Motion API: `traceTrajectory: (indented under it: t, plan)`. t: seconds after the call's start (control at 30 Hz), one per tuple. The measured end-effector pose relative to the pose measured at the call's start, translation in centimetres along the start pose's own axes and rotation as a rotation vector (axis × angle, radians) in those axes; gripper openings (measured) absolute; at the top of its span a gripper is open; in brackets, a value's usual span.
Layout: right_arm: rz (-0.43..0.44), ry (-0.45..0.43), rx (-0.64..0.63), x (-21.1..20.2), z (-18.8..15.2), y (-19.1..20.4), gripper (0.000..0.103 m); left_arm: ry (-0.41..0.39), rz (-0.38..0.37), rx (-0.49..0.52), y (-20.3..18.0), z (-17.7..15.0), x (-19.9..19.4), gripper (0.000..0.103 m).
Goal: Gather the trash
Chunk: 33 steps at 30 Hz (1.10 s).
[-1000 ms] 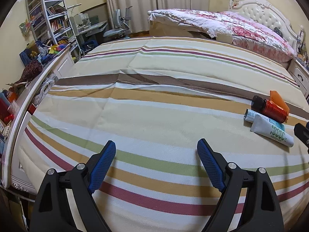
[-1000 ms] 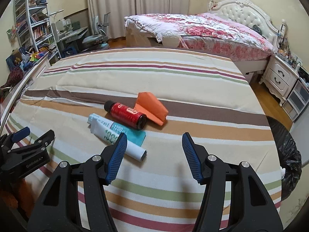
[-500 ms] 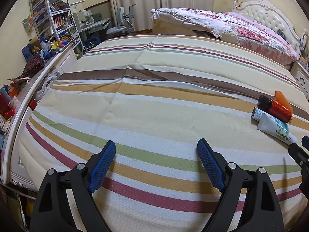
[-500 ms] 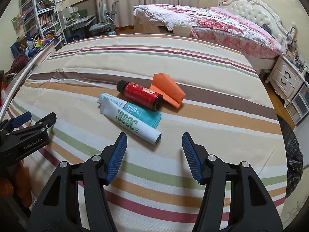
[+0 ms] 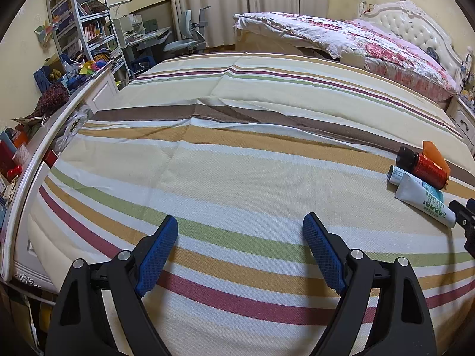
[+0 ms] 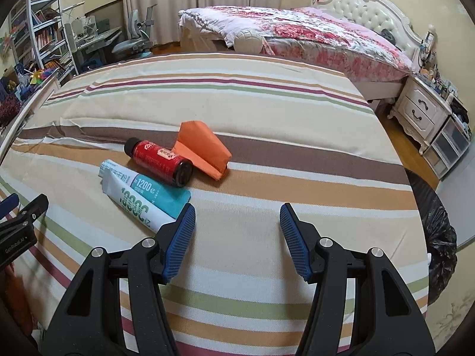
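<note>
Three pieces of trash lie together on the striped bedspread (image 6: 267, 112): a red bottle with a black cap (image 6: 160, 161), a white and teal tube (image 6: 142, 200) and a folded orange paper (image 6: 203, 148). They also show at the right edge of the left wrist view: the bottle (image 5: 423, 167), the tube (image 5: 421, 197), the paper (image 5: 435, 154). My right gripper (image 6: 237, 225) is open and empty, its left finger just at the tube's near end. My left gripper (image 5: 240, 237) is open and empty over bare bedspread, well left of the trash.
A black trash bag (image 6: 436, 231) stands off the bed's right side. A white nightstand (image 6: 421, 112) and a second bed with a floral quilt (image 6: 297, 32) are behind. A white rail (image 5: 38, 154), shelves and a desk line the left.
My right gripper has moved forward and right, closer to the trash, so the tube's end is now by its left finger. My left gripper has shifted slightly; both stay open.
</note>
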State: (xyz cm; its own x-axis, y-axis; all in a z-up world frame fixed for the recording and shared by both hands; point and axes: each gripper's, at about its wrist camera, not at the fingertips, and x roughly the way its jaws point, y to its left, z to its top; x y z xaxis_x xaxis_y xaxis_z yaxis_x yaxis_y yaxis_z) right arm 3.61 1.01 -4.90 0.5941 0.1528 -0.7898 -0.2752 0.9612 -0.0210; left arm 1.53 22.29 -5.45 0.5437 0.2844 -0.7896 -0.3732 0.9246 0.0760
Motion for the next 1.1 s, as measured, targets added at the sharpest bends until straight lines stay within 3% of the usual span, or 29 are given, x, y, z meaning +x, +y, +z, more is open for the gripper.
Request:
traceTrajectory:
  t: [0.27,0.67,0.9,1.03,1.1]
  plan:
    - [0.054,0.013,-0.062,-1.4,-1.8,2.3,0.058,-0.001,0.013,-0.016,1.1,-0.1,0.0,0.084]
    - [0.131,-0.027,-0.129,-2.2,-0.8,5.8,0.055,0.002,0.042,-0.067,3.8,-0.4,0.0,0.084]
    - [0.141,-0.002,-0.192,-1.0,-1.0,8.0,0.040,0.002,0.037,-0.072,4.1,-0.6,-0.1,0.084]
    - [0.135,0.000,-0.211,-1.4,-1.4,8.0,0.017,0.001,0.030,-0.069,3.9,-0.5,-0.1,0.084]
    - [0.128,0.000,-0.215,-1.6,-1.6,7.9,0.016,0.002,0.022,-0.064,3.6,-0.6,-0.1,0.084]
